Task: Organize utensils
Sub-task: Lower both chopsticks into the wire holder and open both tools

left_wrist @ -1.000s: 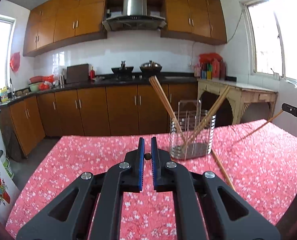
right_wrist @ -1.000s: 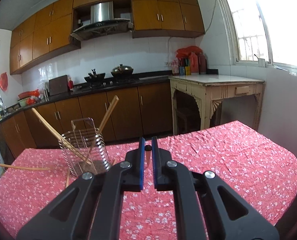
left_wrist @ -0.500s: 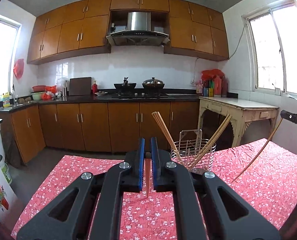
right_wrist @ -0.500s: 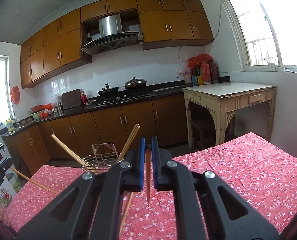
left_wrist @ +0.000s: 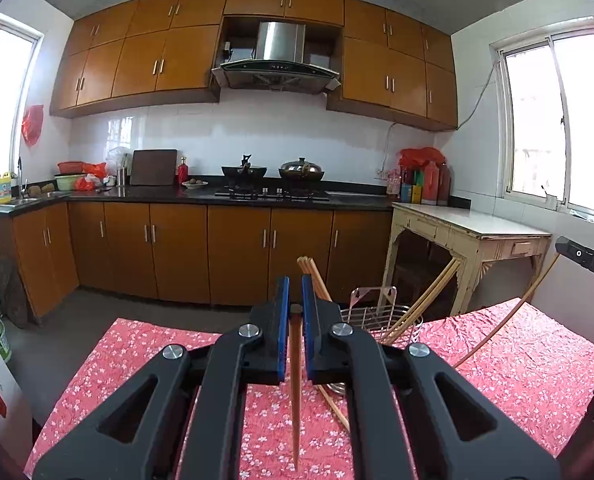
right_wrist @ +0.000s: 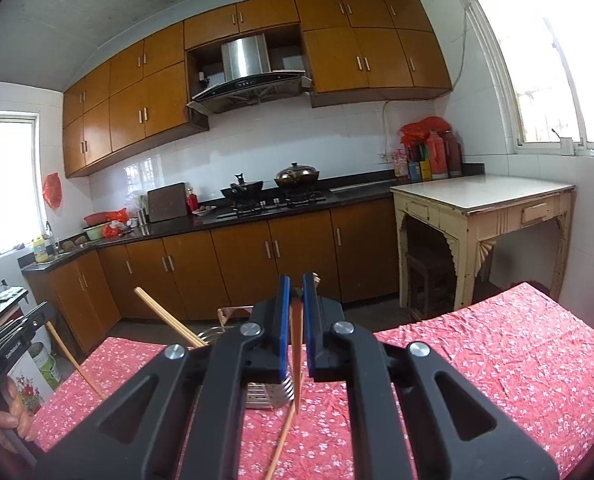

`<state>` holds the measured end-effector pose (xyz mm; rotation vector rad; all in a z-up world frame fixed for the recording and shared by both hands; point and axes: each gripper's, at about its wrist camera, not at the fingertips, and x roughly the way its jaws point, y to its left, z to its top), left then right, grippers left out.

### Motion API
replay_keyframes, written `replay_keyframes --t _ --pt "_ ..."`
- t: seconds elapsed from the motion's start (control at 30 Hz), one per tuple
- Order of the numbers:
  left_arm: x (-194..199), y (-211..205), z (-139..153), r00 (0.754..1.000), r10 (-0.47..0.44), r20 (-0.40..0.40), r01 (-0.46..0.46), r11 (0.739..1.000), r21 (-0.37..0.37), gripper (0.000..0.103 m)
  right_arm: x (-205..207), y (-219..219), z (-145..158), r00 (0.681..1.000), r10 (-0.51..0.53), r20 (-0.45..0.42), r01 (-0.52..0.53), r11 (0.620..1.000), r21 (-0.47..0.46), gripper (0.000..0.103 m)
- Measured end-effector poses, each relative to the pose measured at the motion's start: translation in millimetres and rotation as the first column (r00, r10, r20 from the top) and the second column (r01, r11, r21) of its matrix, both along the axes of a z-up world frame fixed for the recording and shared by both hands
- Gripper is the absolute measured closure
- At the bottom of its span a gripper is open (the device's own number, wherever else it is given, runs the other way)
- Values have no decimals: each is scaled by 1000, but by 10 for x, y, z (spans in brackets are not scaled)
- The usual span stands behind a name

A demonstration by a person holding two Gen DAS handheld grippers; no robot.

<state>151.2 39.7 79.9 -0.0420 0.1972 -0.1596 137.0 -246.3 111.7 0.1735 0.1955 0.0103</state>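
Kitchen, floral red tabletop [left_wrist: 517, 368]. Left claw [left_wrist: 293, 300] clamped on one chopstick [left_wrist: 295, 392], hanging point-down. Right claw [right_wrist: 294, 300] likewise clamped on another chopstick [right_wrist: 296, 360]. Wire utensil holder [left_wrist: 381, 320] stands behind, holding chopsticks.

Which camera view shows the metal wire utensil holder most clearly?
The left wrist view shows it best: the wire utensil holder stands on the table just right of the left hand-held gripper, with its rim, hanging tab and leaning chopsticks visible. In the right wrist view the holder is mostly hidden behind the right hand-held gripper.
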Motion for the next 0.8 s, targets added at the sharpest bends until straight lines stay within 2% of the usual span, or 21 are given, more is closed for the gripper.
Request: replay_keyframes --t 0.4,0.8 --pt "27 -139 190 999 -36 31 36 999 5 97 11 35 137 999 37 24 -37 999 -3 95" --pt "207 -393 663 994 -78 71 79 997 -5 97 177 80 579 993 85 84 -86 996 9 95"
